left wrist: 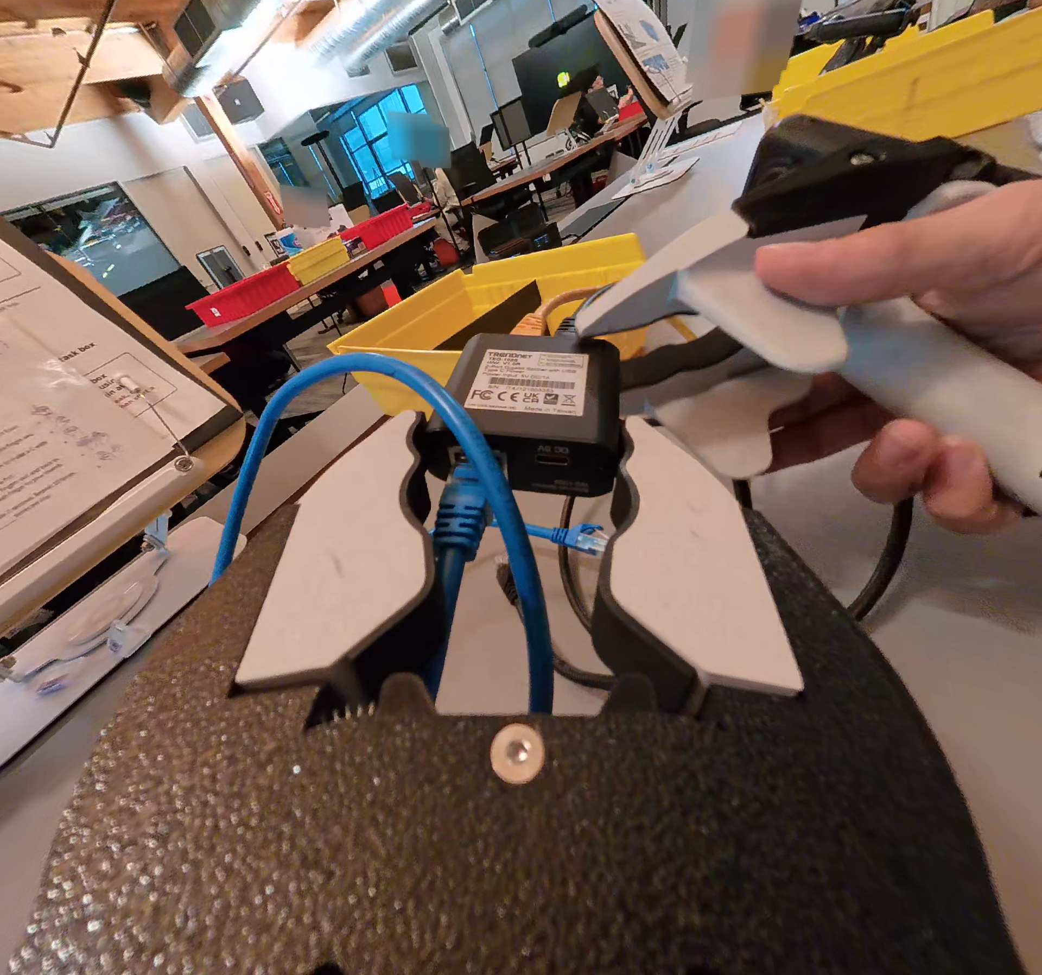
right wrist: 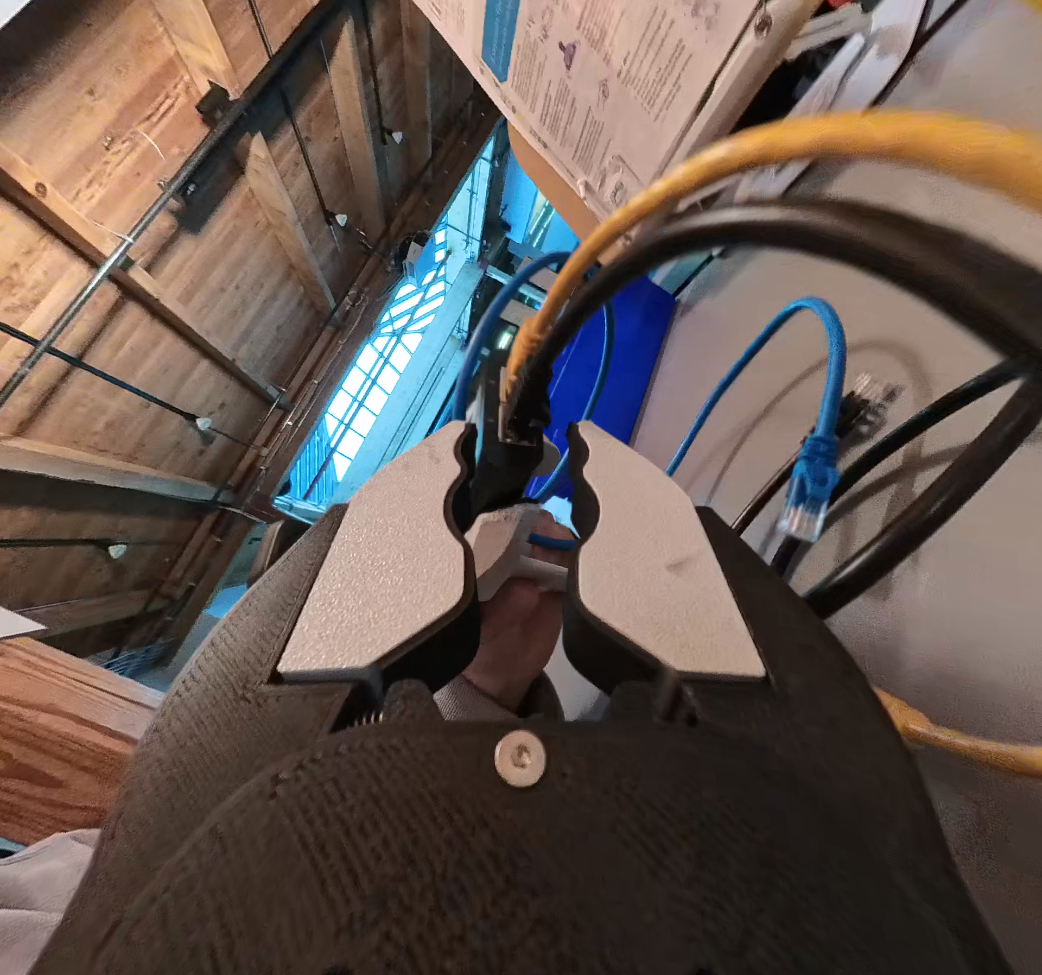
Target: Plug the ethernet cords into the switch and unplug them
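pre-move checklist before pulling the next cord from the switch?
1. Left tool clamped on switch: ok.
2. Right tool closed on a plug: not ok, its fingers stand apart.
3. Right tool lined up with black plug: ok.
4. Blue cord seated in near port: ok.
5. Yellow cord clear of right tool: cannot tell.
6. Loose blue plug off the switch: ok.
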Demonstrator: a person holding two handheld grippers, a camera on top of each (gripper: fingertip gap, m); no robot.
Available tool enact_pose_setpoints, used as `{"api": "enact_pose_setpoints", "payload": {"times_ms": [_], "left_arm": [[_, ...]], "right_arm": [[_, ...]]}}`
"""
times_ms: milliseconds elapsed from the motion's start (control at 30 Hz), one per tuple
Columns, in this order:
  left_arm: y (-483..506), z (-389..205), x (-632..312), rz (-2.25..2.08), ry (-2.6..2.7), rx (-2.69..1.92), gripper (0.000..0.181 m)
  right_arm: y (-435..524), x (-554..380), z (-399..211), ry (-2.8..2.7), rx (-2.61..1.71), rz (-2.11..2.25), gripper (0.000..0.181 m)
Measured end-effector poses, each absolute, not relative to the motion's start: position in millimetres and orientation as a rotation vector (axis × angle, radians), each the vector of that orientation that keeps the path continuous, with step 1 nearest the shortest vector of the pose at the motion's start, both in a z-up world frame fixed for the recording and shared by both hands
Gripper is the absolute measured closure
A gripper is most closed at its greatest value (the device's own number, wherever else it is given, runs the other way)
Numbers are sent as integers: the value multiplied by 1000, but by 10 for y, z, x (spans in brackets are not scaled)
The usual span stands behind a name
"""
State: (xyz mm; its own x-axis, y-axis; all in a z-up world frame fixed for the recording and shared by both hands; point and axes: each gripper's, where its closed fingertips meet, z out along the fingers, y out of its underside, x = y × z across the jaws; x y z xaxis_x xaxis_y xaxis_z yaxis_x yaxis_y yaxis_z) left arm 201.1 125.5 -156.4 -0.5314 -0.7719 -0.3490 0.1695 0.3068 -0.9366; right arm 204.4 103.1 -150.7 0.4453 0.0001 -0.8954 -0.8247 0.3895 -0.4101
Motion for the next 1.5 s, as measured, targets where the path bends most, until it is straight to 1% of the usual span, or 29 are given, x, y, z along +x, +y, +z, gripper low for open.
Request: {"api": "enact_pose_setpoints", "payload": {"times_ms": [167,267,400,467,633,800,1167,1500], "left_arm": [[1236,-1617,2043,-1328,1715,-564,119],[1227,-1677,2066,-1298,1725,-597,119],[1207,-1727,2077,-1303,1726,-643,119],[1176,-1716,2063,-1323,1727,-648,119],[1166,-1686,2057,-1295,1730,-642,119],[1152,-1684,2052,-1245,1743,-616,119],[1112,-1677,2034,-1258,1737,-620,119],[1146,-1679,2028,-1211,1705,-612,119]], "right_arm": [[1042,2094,-1604,1039,-920,725,146],[1026,2110,-1598,1062,-776,814,160],[1009,2141,-1641,1087,-683,861,160],[951,2192,-1656,1102,-625,847,166],[941,2187,-1627,1057,-677,813,167],[934,2185,-1636,1059,-637,831,168],[901,2161,-1615,989,-699,769,167],[938,2164,-1626,999,-645,856,168]]}}
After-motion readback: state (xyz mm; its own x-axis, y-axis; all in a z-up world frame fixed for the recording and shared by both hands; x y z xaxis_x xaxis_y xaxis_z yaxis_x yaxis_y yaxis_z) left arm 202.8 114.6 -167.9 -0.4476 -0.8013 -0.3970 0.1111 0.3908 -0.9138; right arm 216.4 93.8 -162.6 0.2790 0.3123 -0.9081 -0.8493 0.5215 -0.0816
